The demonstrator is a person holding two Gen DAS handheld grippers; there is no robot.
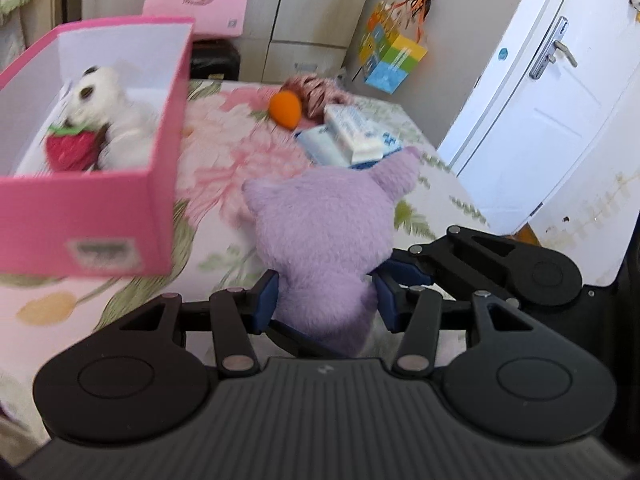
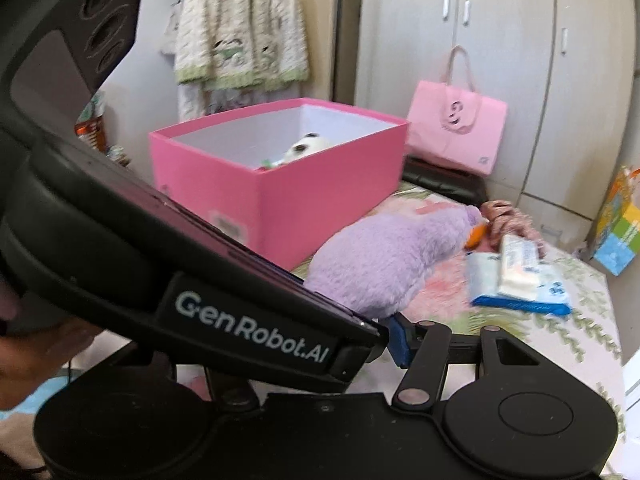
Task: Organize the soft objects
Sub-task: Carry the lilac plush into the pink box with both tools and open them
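Purple plush toy pinched by left gripper, right of the pink box.
Left view alone shows the box's white plush and strawberry; right gripper is half hidden behind the left device, grip unclear.

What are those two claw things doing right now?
Left gripper: closed on the purple plush toy.
Right gripper: beside the same toy; whether it grips cannot be told.
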